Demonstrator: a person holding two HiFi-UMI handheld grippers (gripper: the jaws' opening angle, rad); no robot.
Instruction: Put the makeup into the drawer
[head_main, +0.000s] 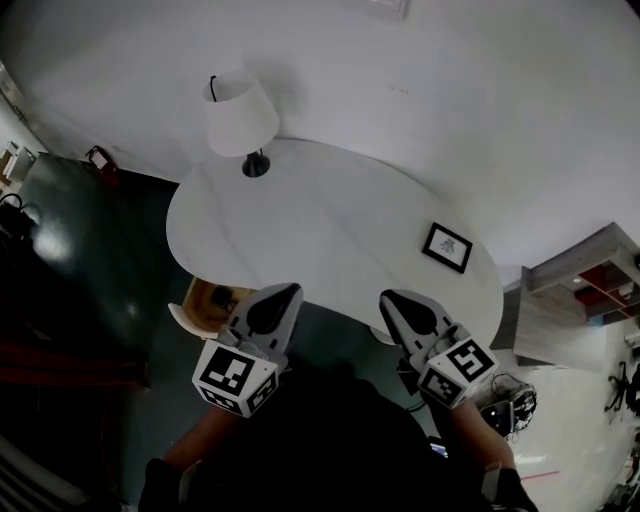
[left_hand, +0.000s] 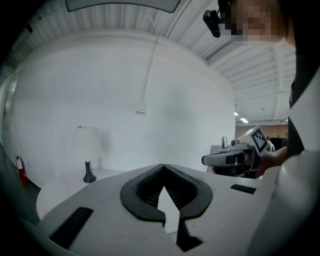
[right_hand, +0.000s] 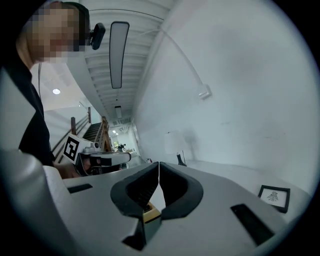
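Both grippers sit at the near edge of the white bench (head_main: 330, 215) — the left gripper (head_main: 288, 292) has its fingers (left_hand: 145, 192) pressed together on nothing, and the right gripper (head_main: 390, 298) is likewise closed and empty. An open drawer (head_main: 213, 300), wooden inside, juts out just beside the left gripper — whether makeup lies in it I cannot tell.

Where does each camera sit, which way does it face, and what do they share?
Head view: on the person's head, facing steeply down at table, lamp, framed picture; left gripper, right gripper show.
Left gripper view: on that gripper, along its shut jaws toward the lamp; right gripper shows.
Right gripper view: on that gripper, along its shut jaws; left gripper shows.
Shared: lamp, in all three.
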